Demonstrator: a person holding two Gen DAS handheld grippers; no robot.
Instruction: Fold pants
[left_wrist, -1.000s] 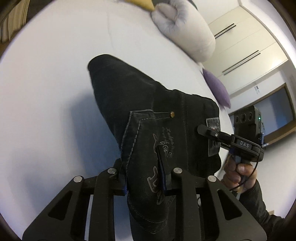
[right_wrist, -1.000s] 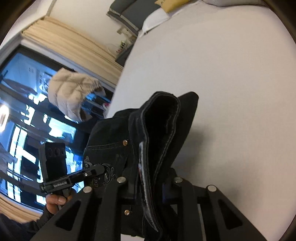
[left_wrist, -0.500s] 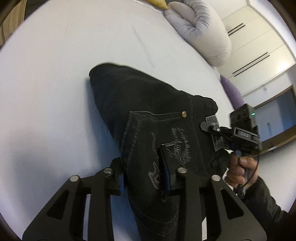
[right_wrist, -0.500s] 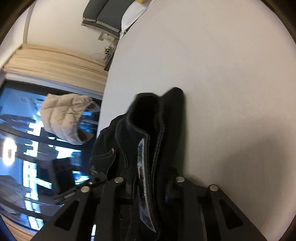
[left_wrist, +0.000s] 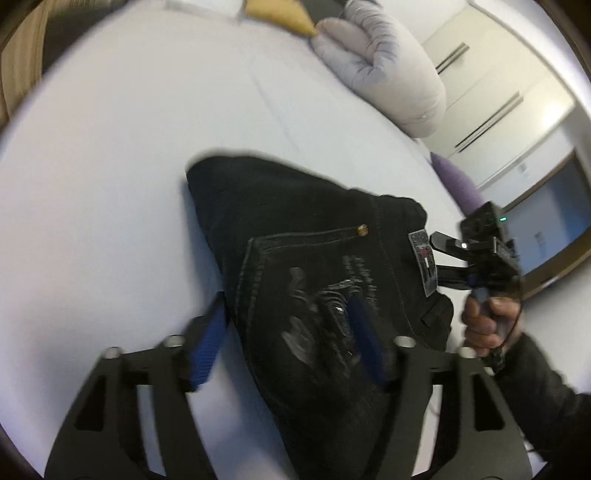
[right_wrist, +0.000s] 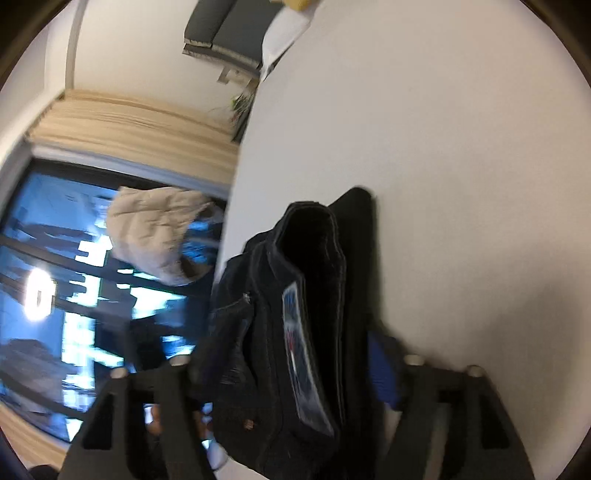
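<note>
The folded black pants (left_wrist: 314, 266) are lying on the white bed (left_wrist: 110, 184), waistband end nearest both cameras. The left gripper (left_wrist: 291, 343) is standing spread wide around the pocket end, blue pads apart. The right gripper (right_wrist: 291, 365) is likewise gaping around the waistband, no longer pinching; motion blur is softening both views.

I can read no text anywhere. The embroidered script on the back pocket of the pants (left_wrist: 332, 295) is smeared by blur, and the waistband patch (left_wrist: 424, 262) shows only red and white marks I cannot make out.
</note>
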